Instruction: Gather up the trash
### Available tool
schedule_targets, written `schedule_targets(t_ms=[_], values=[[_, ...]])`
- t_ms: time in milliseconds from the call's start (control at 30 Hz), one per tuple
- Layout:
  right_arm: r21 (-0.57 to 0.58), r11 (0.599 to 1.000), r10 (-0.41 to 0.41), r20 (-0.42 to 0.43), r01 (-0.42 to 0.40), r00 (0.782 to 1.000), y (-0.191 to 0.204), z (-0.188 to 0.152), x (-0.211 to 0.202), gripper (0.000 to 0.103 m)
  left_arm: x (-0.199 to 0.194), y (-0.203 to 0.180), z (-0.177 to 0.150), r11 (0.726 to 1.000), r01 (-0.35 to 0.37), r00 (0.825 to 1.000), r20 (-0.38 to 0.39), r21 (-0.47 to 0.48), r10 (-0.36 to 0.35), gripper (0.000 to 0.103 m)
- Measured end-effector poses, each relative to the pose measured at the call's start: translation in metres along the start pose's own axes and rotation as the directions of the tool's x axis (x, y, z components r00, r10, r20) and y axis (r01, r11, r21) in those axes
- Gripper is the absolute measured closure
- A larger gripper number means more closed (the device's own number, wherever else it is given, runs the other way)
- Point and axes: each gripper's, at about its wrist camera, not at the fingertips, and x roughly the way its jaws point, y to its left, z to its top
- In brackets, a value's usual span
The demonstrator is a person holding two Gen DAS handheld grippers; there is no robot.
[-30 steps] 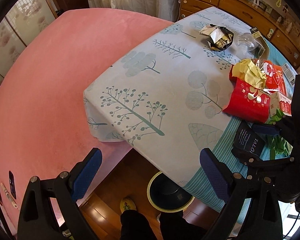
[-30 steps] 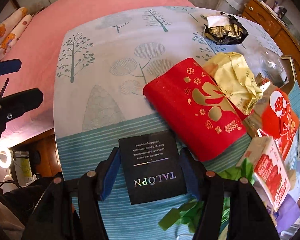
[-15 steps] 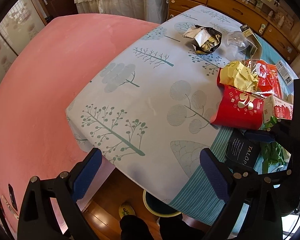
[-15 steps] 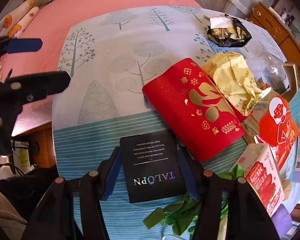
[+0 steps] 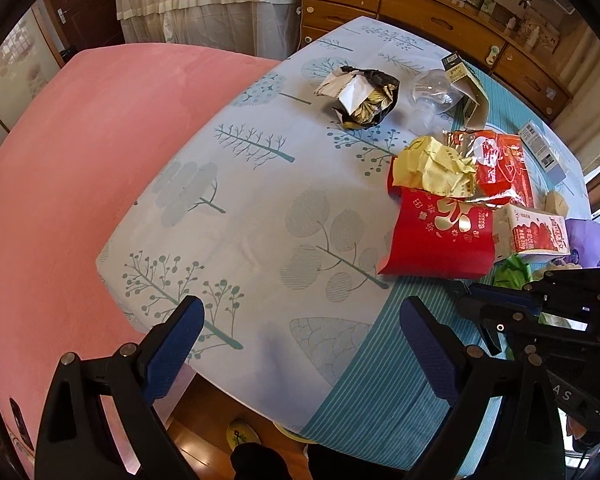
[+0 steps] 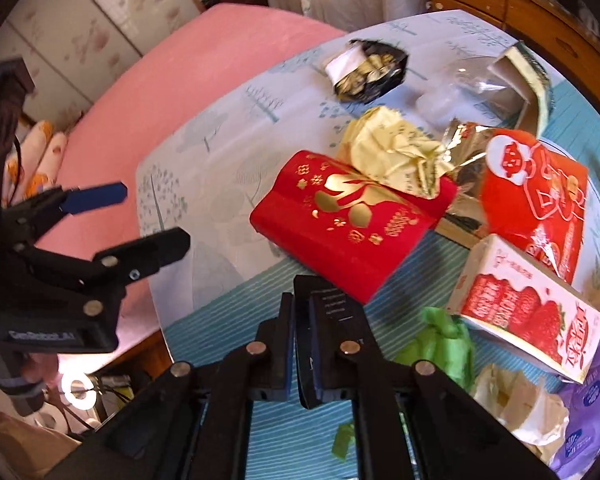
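The right gripper (image 6: 300,312) points steeply down, its fingers (image 6: 286,320) closed tight on a thin black card (image 6: 332,304) held edge-on, clear of the striped near end of the surface (image 6: 228,320). The left gripper (image 5: 296,344) also points steeply down over the near corner of the surface, its blue-padded fingers (image 5: 172,344) spread wide with nothing between them. Just beyond the card lies a red packet (image 6: 340,228), with a crumpled yellow wrapper (image 6: 392,152) on its far end. To the right lie a strawberry carton (image 6: 528,308), a green scrap (image 6: 440,336) and a red foil bag (image 6: 536,196). Farther off sits a crumpled black wrapper (image 6: 368,72). A pink bed (image 5: 72,168) lies to the left.
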Motion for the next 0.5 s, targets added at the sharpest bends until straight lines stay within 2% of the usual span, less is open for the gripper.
schedule_targets(t_ms=[167, 200, 267, 400, 500], values=[[0.066, 0.998, 0.009, 0.052, -0.012, 0.999, -0.017, -0.004, -0.027, 0.102, -0.002, -0.007, 0.008, 0.998, 0.068, 0.998, 0.000, -0.005, -0.068, 0.006], [0.070, 0.998, -0.003, 0.057, 0.000, 0.998, -0.012, 0.005, -0.027, 0.102, -0.003, -0.009, 0.009, 0.997, 0.078, 0.997, 0.002, -0.006, -0.078, 0.006], [0.085, 0.996, -0.028, 0.060, 0.022, 0.998, -0.019, 0.002, -0.031, 0.102, -0.003, -0.011, 0.011, 0.996, 0.093, 0.996, 0.007, -0.004, -0.093, 0.006], [0.141, 0.990, -0.017, 0.054, 0.010, 0.998, -0.026, -0.003, -0.026, 0.102, -0.002, -0.018, 0.016, 0.995, 0.104, 0.995, 0.010, 0.009, -0.104, 0.006], [0.135, 0.991, -0.019, 0.059, 0.011, 0.998, -0.023, -0.009, -0.025, 0.102, 0.002, -0.021, 0.023, 0.991, 0.134, 0.991, 0.000, 0.010, -0.134, 0.006]])
